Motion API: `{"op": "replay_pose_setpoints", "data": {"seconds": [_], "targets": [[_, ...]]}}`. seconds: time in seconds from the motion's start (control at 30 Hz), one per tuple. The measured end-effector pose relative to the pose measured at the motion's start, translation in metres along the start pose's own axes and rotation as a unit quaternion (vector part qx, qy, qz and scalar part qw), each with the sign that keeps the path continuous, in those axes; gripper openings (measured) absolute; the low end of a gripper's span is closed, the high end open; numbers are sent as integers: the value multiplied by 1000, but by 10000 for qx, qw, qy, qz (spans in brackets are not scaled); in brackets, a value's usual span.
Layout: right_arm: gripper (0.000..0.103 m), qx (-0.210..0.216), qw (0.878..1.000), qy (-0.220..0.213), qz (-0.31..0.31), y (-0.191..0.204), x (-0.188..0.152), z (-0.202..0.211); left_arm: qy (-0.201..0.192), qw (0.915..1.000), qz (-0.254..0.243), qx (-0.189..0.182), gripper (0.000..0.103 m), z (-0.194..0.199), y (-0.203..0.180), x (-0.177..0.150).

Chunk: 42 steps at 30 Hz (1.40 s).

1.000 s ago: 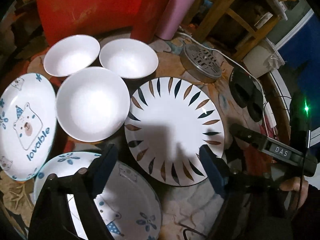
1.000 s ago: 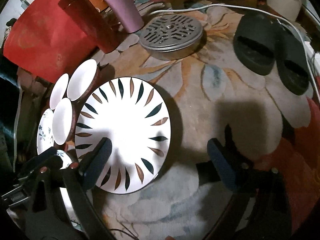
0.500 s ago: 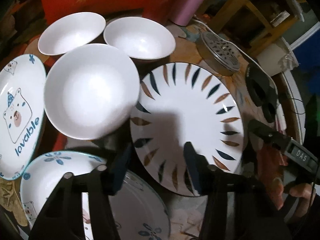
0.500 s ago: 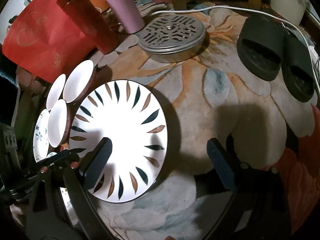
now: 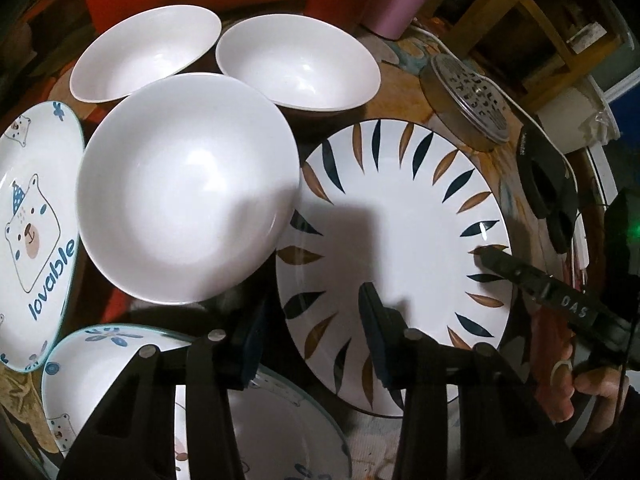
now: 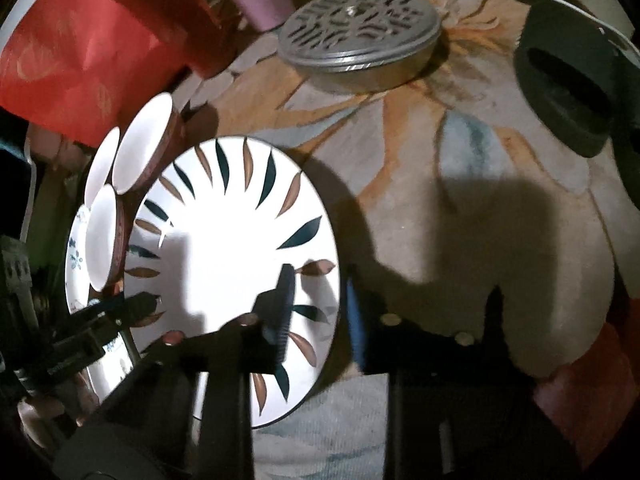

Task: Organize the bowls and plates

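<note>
While the bear plate [image 5: 38,216] lies far left on the flowered tabletop [image 6: 460,184], a big white bowl [image 5: 186,188] sits just beside it, with two smaller bowls [image 5: 146,50] [image 5: 298,64] behind. A second blue-flowered plate [image 5: 116,354] lies nearest, partly under the left gripper [image 5: 308,340]. That gripper straddles the left rim of the leaf plate [image 5: 400,240], one pad outside the rim, the other over the plate's face; its jaws have just been closing, though I cannot tell whether they press the rim yet. Seen from the right wrist, the right gripper [image 6: 318,312] has also just been closing and now pinches the leaf plate's right rim, one pad on the white face, the blue pad outside the edge. Farther right stand a round metal grate [image 6: 360,36] and black slippers [image 6: 568,88], well apart from the plate.
</note>
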State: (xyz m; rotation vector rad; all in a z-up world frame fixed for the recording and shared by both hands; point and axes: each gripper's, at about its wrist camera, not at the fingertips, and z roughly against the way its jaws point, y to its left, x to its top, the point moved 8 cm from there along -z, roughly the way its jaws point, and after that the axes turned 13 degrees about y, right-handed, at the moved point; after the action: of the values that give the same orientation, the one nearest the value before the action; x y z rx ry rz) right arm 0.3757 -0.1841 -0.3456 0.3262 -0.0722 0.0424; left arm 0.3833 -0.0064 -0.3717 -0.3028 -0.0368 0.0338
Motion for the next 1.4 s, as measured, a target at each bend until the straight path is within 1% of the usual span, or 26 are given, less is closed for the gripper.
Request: {"op": "replay_pose_setpoints", "data": {"seconds": [0.07, 0.13, 0.27, 0.37, 0.4, 0.43, 0.5, 0.63, 0.73, 0.9, 1.03, 1.17, 1.27, 1.4], "targets": [[23, -76, 10000, 33, 54, 1, -1, -3, 31, 9999, -86, 99, 48, -1, -3, 0], [23, -68, 9999, 118, 41, 2, -2, -6, 25, 9998, -145, 117, 49, -2, -4, 0], [23, -71, 9999, 102, 35, 4, -1, -7, 45, 10000, -26, 66, 50, -2, -3, 1], [23, -58, 9999, 94, 95, 4, -1, -8, -36, 9997, 82, 216, 49, -1, 1, 4], [23, -57, 9999, 87, 118, 3, -1, -7, -68, 9997, 71, 226, 39, 0, 0, 5], [23, -50, 9999, 80, 142, 2, -1, -7, 4, 9996, 55, 280, 29, -3, 0, 5], [23, -28, 9998, 81, 167, 2, -2, -7, 26, 9987, 84, 502, 20, -5, 3, 5], [21, -16, 9995, 108, 290, 1, -3, -6, 27, 9990, 102, 435, 16, -3, 6, 3], [18, 122, 9992, 171, 338, 0, -5, -4, 1, 9990, -8, 455, 16, 1, 5, -1], [17, 127, 9979, 248, 589, 2, -8, 6, -112, 9985, -194, 494, 16, 14, -2, -5], [17, 133, 9972, 332, 660, -3, -12, 21, -146, 9979, -426, 475, 16, 25, -19, -10], [17, 130, 9950, 574, 806, -11, -23, 47, -198, 9967, -661, 427, 16, 40, -44, -16], [17, 53, 9934, 721, 887, -23, -35, 75, -241, 9954, -860, 343, 16, 51, -72, -24], [17, -83, 9946, 679, 784, -51, -55, 113, -282, 9925, -1177, 184, 16, 60, -124, -32]]}}
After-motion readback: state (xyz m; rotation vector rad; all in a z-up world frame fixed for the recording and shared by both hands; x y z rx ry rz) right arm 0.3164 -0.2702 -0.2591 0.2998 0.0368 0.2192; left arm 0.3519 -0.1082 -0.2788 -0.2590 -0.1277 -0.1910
